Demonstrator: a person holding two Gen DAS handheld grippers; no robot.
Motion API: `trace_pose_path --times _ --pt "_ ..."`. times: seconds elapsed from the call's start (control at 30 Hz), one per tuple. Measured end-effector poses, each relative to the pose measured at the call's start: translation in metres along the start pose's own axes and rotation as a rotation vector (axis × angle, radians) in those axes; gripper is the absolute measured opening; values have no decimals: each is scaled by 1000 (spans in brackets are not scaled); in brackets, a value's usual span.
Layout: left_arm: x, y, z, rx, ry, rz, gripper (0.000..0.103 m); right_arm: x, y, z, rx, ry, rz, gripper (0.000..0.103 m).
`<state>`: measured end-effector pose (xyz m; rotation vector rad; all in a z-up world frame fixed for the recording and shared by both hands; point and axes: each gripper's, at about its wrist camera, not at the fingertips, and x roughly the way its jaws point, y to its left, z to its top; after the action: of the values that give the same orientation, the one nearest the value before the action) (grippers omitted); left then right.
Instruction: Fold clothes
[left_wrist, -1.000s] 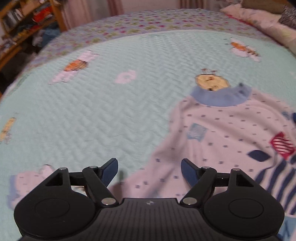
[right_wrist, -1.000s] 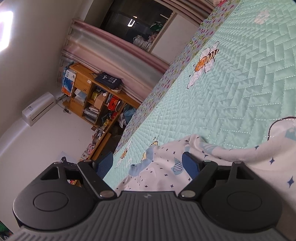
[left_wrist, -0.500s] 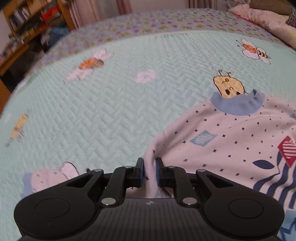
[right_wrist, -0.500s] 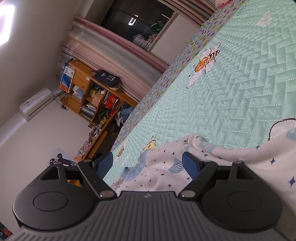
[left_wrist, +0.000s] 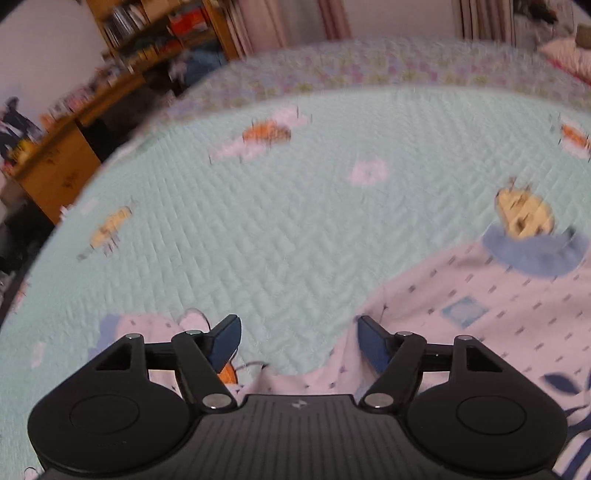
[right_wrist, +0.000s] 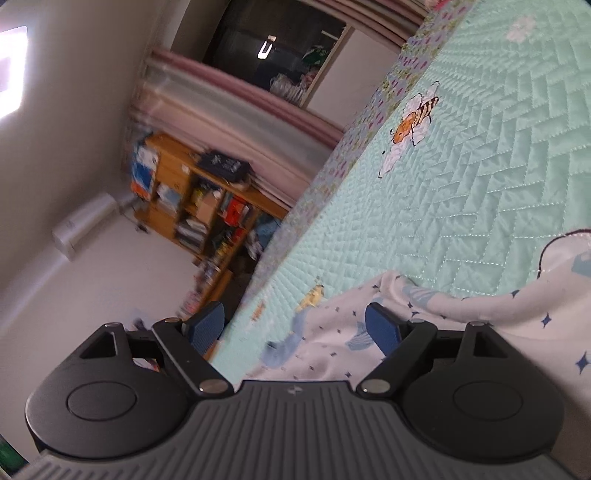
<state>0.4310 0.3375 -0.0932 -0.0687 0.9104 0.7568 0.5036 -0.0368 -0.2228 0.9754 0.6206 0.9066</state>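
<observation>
A pale child's top (left_wrist: 480, 317) with small dark specks and a blue collar (left_wrist: 532, 254) lies on the mint quilted bedspread (left_wrist: 295, 229), at the right of the blurred left wrist view. My left gripper (left_wrist: 297, 341) hangs over the top's left edge; its jaws are opening and the fabric edge lies loose below them, near the right pad. In the right wrist view the same speckled top (right_wrist: 332, 332) is draped low in the frame. My right gripper (right_wrist: 295, 328) stands open just above it, pads apart and pressing nothing.
A wooden bookshelf (right_wrist: 207, 206) full of books stands beyond the bed's edge (right_wrist: 280, 236), with pink curtains (right_wrist: 236, 122) beside it. A pale pillow or duvet (left_wrist: 565, 59) lies at the far right of the bed. Bee patches (right_wrist: 410, 125) dot the bedspread.
Half a second ago the left gripper was shut on the top's edge; now its jaws stand apart and the fabric has dropped free. The left view has lifted and tilted. The right gripper has hardly moved.
</observation>
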Motion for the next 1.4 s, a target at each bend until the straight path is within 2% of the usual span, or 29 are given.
trace_pose_path --times 0.07,0.13,0.17,0.23,0.3,0.43,0.5,0.53,0.6,0.67,0.7,0.77,0.83,0.87,0.93,1.0,1.13,1.23,1.3,1.4 --pt "-19 -7 0 -22 -59 7 74 -8 -1 6 49 -41 46 85" --pt "-35 -13 -3 -59 -94 -18 83 -16 9 13 9 -76 70 85" --pt "-41 -16 -7 -78 -100 -51 86 -19 18 17 -56 -75 38 85" --pt "-47 -25 -19 -78 -83 -190 86 -16 35 21 -209 -57 -89 85" --pt "-48 -40 -35 -40 -39 -269 86 -9 51 24 -366 -34 -223 85" --pt "-42 -60 -68 30 48 -351 86 27 57 37 -591 125 -305 85" --pt "-35 -64 -84 40 92 -379 87 47 50 45 -643 252 -349 84" --pt "-32 -66 -92 46 97 -373 88 55 47 49 -654 296 -374 84" --pt "-32 -67 -101 49 79 -355 100 62 44 49 -691 337 -381 84" --pt "-30 -64 -107 40 72 -357 102 67 45 46 -738 374 -381 83" --pt "-30 -63 -108 38 67 -361 102 70 46 42 -768 393 -381 81" --pt "-29 -61 -109 33 58 -368 102 73 48 29 -810 455 -365 64" --pt "-28 -61 -108 37 55 -371 102 75 47 23 -793 490 -343 43" --pt "-28 -62 -108 42 56 -371 102 73 46 25 -753 497 -321 41" --pt "-27 -63 -107 50 58 -371 102 69 42 27 -675 511 -278 41" --pt "-27 -63 -106 54 61 -371 102 69 33 37 -522 550 -219 45" --pt "-26 -64 -106 57 65 -369 103 67 19 61 -346 484 -224 59" --pt "-26 -64 -106 63 63 -365 103 67 11 76 -270 451 -247 61" --pt "-26 -65 -106 65 63 -366 103 69 11 76 -288 480 -260 57" --pt "-25 -66 -106 68 58 -366 103 74 23 62 -488 519 -319 42"
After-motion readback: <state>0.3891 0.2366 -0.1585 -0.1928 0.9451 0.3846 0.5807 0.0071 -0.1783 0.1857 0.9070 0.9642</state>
